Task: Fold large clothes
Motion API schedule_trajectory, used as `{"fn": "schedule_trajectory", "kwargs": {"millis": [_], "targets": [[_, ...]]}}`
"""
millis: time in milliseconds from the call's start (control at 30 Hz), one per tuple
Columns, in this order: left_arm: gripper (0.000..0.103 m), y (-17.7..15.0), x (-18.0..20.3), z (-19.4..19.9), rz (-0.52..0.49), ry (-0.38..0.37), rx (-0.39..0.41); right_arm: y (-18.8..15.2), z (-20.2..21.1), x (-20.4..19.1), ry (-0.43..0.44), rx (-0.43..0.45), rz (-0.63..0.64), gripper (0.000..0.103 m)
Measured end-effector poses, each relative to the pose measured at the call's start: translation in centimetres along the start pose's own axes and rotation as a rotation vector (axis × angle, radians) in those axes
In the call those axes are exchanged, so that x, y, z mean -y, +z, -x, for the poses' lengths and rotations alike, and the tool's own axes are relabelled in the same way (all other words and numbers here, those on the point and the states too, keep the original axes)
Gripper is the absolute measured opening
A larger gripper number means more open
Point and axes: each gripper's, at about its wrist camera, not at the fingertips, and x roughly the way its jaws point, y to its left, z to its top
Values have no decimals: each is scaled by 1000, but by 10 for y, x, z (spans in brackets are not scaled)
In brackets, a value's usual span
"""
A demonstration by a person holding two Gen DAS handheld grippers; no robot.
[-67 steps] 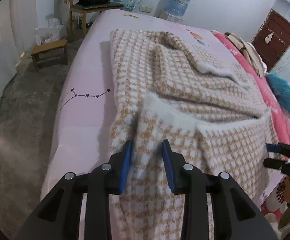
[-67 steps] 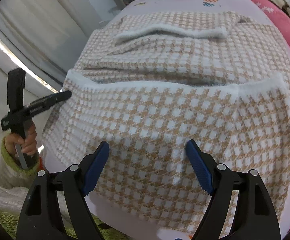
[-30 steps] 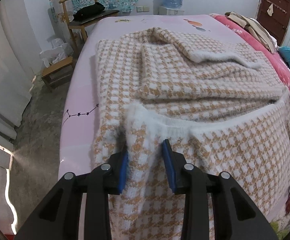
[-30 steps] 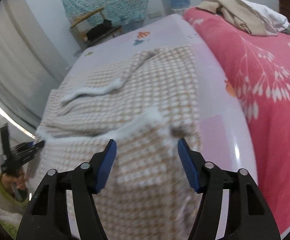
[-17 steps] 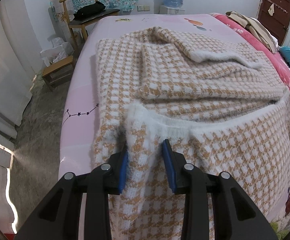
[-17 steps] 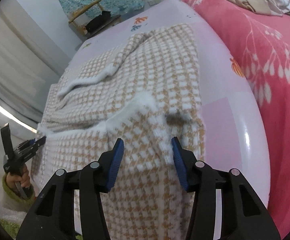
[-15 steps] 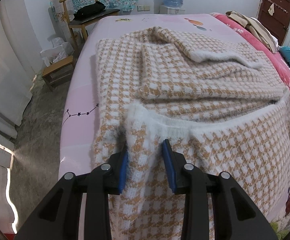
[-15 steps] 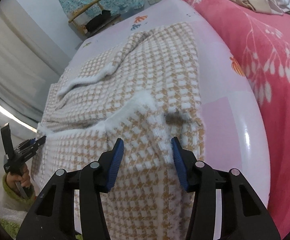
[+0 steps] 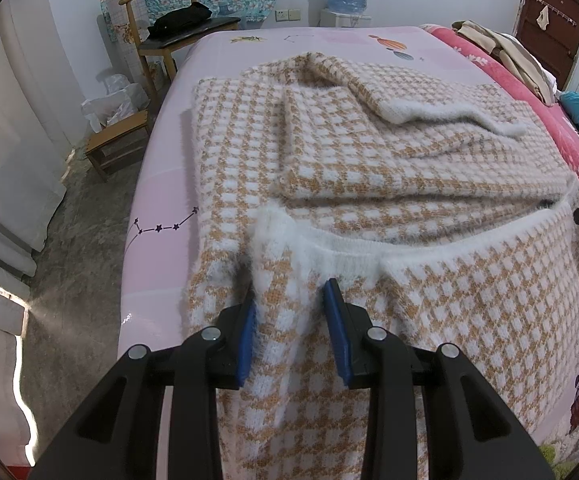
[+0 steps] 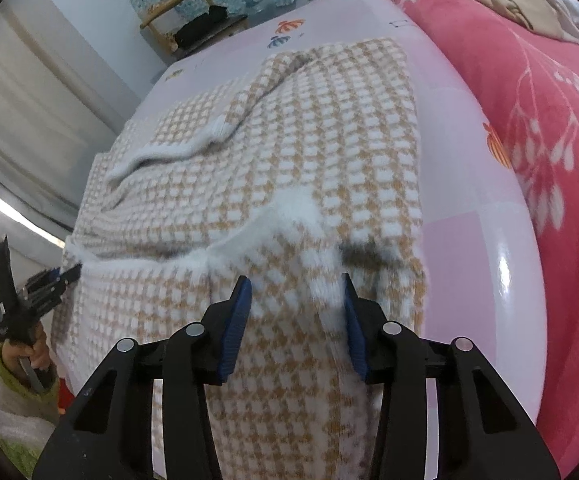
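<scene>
While the left hand-held gripper (image 9: 291, 304) stays clamped on the sweater's (image 9: 389, 168) near corner, the right hand-held gripper (image 10: 295, 300) has just been closing on the opposite corner; sweater lies half-folded across the bed (image 9: 161, 184).

The right gripper (image 10: 295, 312) straddles a bunched fold of the checked knit garment (image 10: 289, 152), its jaws having just been closing on that fold. Far off to its left, a hand (image 10: 35, 354) holds the left gripper (image 10: 71, 272) at the garment's other corner.
</scene>
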Motion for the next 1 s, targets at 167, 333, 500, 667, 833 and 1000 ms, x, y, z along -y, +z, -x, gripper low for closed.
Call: {"fn": "schedule_trajectory", "kwargs": {"millis": [167, 333, 500, 667, 833, 1000], "targets": [[31, -1, 1, 1, -5, 5, 0, -1, -7, -1, -18, -3, 3, 35], [31, -1, 1, 1, -6, 7, 0, 2, -13, -9, -47, 2, 23, 34], [31, 0, 2, 0, -9, 12, -1, 0, -15, -23, -96, 2, 67, 29], [31, 0, 3, 1, -15, 27, -4, -1, -19, -31, -121, 2, 85, 29], [31, -1, 5, 3, -14, 41, -10, -1, -21, -35, -120, 3, 84, 29], [31, -1, 4, 4, -18, 56, -16, -1, -24, -39, -123, -1, 81, 30]]}}
